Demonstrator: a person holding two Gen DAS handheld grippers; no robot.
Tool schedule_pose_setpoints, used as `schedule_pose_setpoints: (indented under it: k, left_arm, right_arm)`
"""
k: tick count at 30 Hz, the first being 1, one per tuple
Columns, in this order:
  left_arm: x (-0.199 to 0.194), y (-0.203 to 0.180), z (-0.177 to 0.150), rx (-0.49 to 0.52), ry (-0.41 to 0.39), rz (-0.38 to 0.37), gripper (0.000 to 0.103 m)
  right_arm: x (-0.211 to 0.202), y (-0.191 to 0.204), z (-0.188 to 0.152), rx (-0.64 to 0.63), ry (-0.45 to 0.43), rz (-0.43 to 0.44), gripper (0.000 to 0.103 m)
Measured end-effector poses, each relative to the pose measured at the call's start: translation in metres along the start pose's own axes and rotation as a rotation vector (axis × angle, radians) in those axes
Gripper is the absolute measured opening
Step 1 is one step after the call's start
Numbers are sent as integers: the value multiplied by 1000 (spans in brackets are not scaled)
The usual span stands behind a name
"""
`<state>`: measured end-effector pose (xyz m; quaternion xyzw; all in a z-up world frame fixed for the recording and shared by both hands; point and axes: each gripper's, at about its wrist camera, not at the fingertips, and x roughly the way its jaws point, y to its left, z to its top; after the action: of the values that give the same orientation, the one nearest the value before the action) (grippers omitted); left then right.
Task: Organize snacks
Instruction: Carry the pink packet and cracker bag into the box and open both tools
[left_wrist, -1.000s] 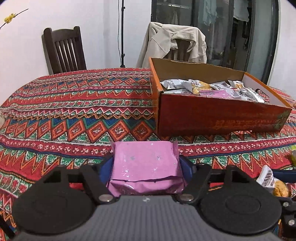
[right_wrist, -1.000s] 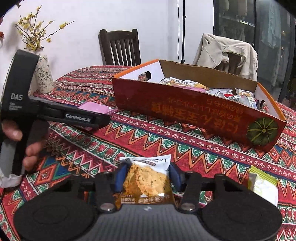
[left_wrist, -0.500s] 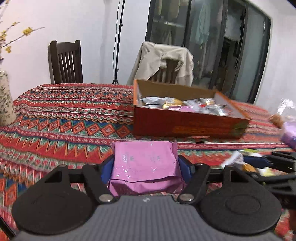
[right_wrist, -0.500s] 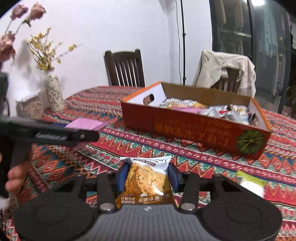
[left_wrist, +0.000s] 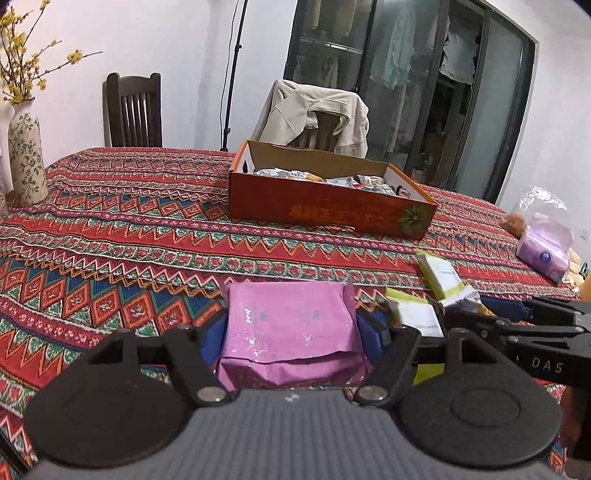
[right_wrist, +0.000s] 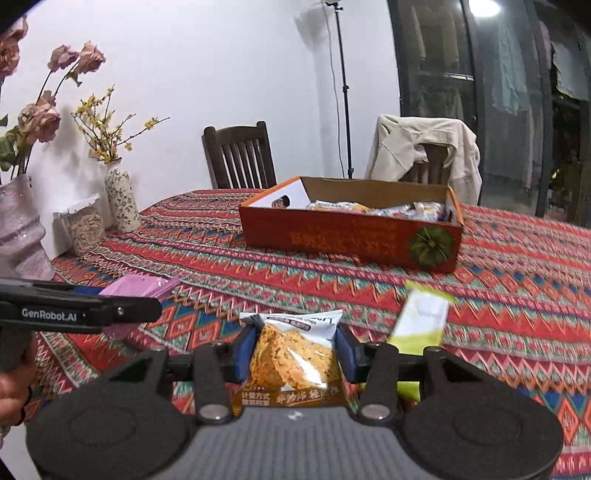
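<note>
Now both loads face the orange snack box (left_wrist: 328, 206), which lies ahead mid-surface, long side toward them. Left hand-held gripper (left_wrist: 291, 332) pinches a pink packet (left_wrist: 291, 328); right hand-held gripper (right_wrist: 295, 354) pinches a cracker packet (right_wrist: 293, 354), roughly equally near.

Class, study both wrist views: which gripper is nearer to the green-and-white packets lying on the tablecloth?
Right. The right gripper, holding the cracker packet, hangs just beside the green-and-white packets; the left gripper, gripping the pink packet, is further off.

Bench (left_wrist: 110, 229) under patterned red cloth, orange snack box (left_wrist: 325, 206) upon it, floral vase (left_wrist: 26, 155) at edge, green-white packets (left_wrist: 439, 273) nearer
</note>
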<state>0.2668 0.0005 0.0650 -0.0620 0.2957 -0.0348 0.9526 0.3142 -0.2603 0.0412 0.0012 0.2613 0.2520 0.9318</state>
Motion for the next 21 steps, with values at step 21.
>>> schedule_pose_setpoints:
  k: [21]
  left_arm:
    - [34, -26, 71, 106, -95, -53, 73]
  right_arm:
    - [-9, -46, 16, 46, -68, -8, 45]
